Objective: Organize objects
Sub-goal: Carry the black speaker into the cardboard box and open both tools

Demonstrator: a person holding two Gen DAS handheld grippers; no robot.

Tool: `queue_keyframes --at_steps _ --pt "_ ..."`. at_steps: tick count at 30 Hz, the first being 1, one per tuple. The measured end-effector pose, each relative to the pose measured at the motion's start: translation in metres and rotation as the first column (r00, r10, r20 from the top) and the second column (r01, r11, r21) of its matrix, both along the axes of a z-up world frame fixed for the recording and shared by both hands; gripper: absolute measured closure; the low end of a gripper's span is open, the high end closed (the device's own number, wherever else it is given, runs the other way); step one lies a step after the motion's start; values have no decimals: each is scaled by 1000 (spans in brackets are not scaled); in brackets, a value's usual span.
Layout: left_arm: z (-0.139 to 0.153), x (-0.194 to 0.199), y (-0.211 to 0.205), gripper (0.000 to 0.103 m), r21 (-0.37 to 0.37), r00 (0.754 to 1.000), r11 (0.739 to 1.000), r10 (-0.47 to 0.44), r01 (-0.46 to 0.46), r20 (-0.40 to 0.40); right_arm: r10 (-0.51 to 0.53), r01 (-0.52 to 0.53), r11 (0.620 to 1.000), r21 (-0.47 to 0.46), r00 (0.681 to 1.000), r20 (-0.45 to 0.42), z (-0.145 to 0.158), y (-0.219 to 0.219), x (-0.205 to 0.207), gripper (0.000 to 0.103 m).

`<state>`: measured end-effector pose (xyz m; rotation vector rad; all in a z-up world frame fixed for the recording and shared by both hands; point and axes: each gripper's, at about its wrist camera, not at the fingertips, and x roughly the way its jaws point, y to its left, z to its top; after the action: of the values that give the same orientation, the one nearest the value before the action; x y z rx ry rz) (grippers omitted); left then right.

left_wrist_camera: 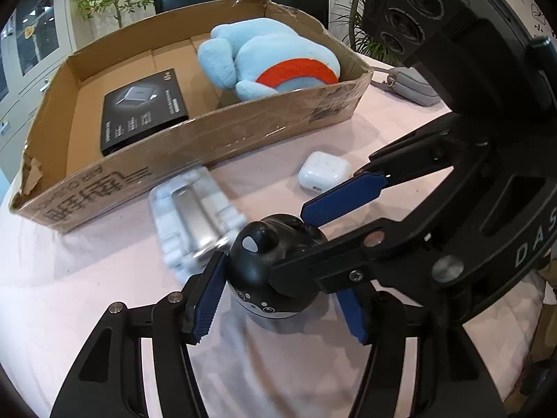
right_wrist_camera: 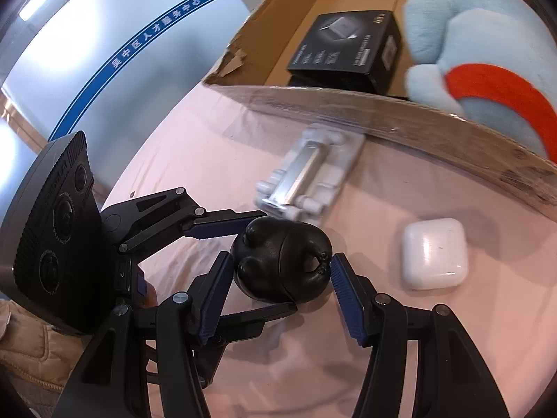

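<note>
A: Gripping from two sides, the left gripper (left_wrist_camera: 278, 275) and the right gripper (right_wrist_camera: 278, 275) both close on the black rounded gadget (left_wrist_camera: 275, 254), jaws about half spread, pads pressed to its flanks. It appears to hang just over the pink tablecloth (left_wrist_camera: 87, 296), in front of the cardboard box (left_wrist_camera: 243, 129); contact with the cloth cannot be ruled out.

B: How will it handle?

A: Likely a hard, smooth shell: stiff, moderately heavy, prone to slip or roll between flat pads. The widest girth seems the safest hold, avoiding the knobs on top.

B: And the rest?

A: The white earbud case (right_wrist_camera: 435, 254) and the clear plastic tray (right_wrist_camera: 310, 177) lie on the cloth near the box; the blue plush toy (left_wrist_camera: 268, 55) and the black carton (left_wrist_camera: 142, 111) sit inside it.
</note>
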<state>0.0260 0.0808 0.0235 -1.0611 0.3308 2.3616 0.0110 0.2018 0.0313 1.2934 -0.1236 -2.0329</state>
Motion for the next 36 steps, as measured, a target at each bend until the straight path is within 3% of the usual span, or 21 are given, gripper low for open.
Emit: queue_keyframes --at_steps 15,22,24,33,36 --pt "3 -14 15 45 -14 999 1000 -16 16 -33 -58 58 998 4 998 -29 9 20 -7 50" --pt "1 -19 10 47 40 999 999 -29 30 -37 -49 49 999 0 999 -1 -1 15 -15 46" --pt "1 -19 9 47 54 999 998 -34 36 -39 -45 45 999 -4 999 27 -6 14 -17 39" --pt "6 -24 3 46 109 999 994 -29 31 -15 -65 65 996 -53 998 14 -7 17 -12 44" --pt "16 -22 5 46 92 998 995 -29 34 -55 -64 63 997 -54 998 -17 5 18 -9 44"
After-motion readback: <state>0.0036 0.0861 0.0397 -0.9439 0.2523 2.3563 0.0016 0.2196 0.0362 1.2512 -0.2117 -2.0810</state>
